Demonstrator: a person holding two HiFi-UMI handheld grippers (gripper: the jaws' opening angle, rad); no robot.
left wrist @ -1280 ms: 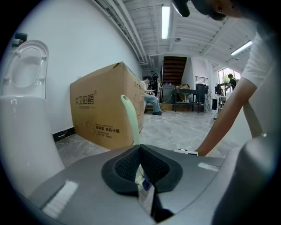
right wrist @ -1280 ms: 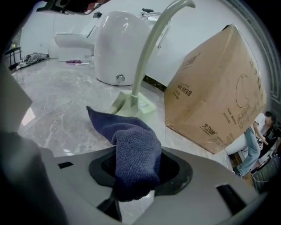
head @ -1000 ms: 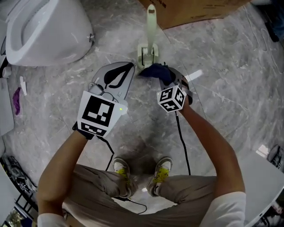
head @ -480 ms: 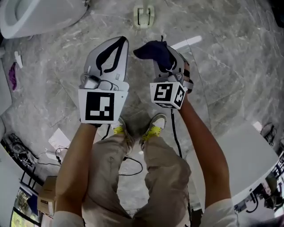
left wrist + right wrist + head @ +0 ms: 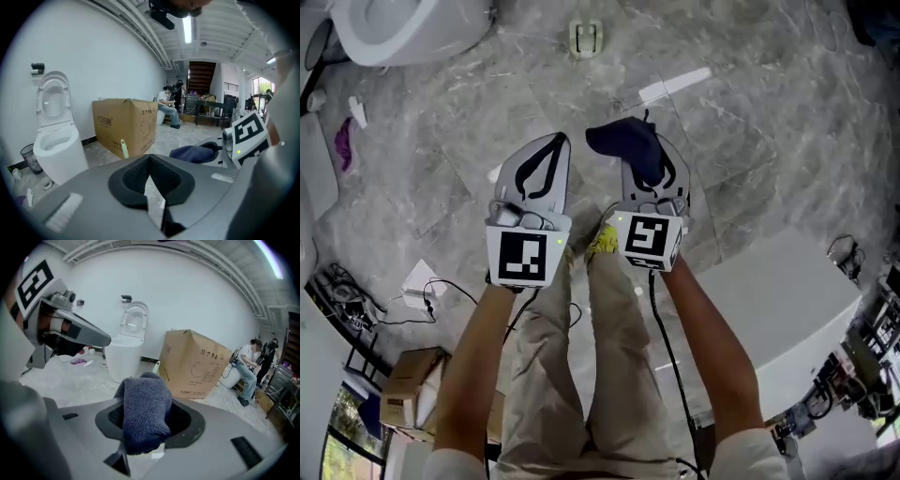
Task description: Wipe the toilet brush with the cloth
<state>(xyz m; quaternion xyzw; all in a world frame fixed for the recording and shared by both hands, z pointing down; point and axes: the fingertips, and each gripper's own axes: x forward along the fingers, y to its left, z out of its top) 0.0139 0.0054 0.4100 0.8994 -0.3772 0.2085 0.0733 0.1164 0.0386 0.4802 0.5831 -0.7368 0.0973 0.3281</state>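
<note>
The right gripper (image 5: 148,404) held a dark blue cloth (image 5: 143,420) pinched between its jaws; behind stood a white toilet (image 5: 123,352) and a cardboard box (image 5: 197,364).

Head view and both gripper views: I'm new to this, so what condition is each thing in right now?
left gripper: shut, nothing between its jaws.
right gripper: shut on the cloth.
cloth: bunched up, clamped between the jaws.
toilet brush: upright on the floor by the box, untouched.
toilet: lid raised.
cardboard box: closed.
</note>
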